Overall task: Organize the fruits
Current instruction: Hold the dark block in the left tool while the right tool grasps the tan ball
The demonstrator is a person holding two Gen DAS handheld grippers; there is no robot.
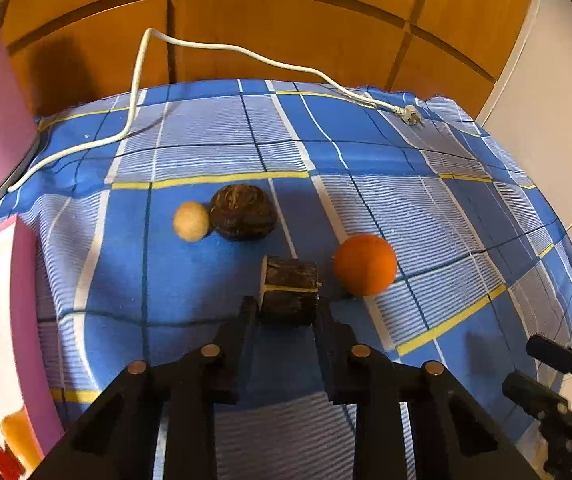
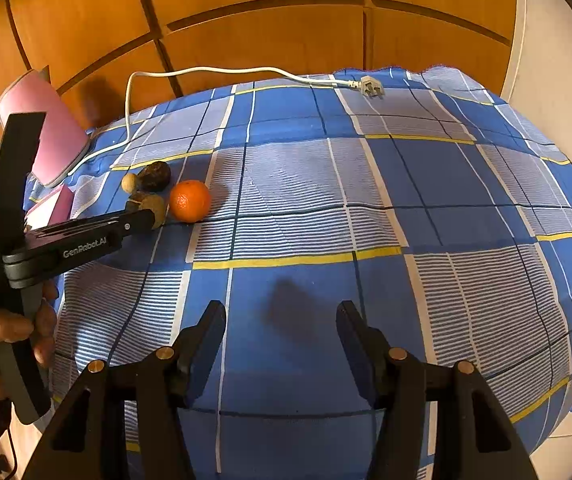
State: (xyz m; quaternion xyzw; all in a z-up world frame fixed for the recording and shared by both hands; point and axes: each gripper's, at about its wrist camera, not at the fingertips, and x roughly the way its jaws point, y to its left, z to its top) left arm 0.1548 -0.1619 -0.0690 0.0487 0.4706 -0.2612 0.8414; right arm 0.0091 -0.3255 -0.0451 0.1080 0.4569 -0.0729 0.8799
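My left gripper [image 1: 287,303] is shut on a dark brown, blocky fruit [image 1: 290,288] with a pale cut side, low over the blue checked cloth. Just right of it lies an orange [image 1: 365,264]. Behind them a larger dark round fruit [image 1: 243,211] touches a small pale round fruit [image 1: 191,221]. The right wrist view shows the same group at the left: the orange [image 2: 189,201], the held fruit [image 2: 153,205] and the left gripper [image 2: 141,220] in a person's hand. My right gripper [image 2: 281,316] stands open over bare cloth, nothing between its fingers.
A pink kettle [image 2: 45,128] stands at the back left, its white cord and plug [image 2: 370,86] trailing along the far edge of the cloth [image 2: 406,220]. A pink-rimmed white box [image 1: 25,280] holding several items sits at the left. Wooden panels rise behind.
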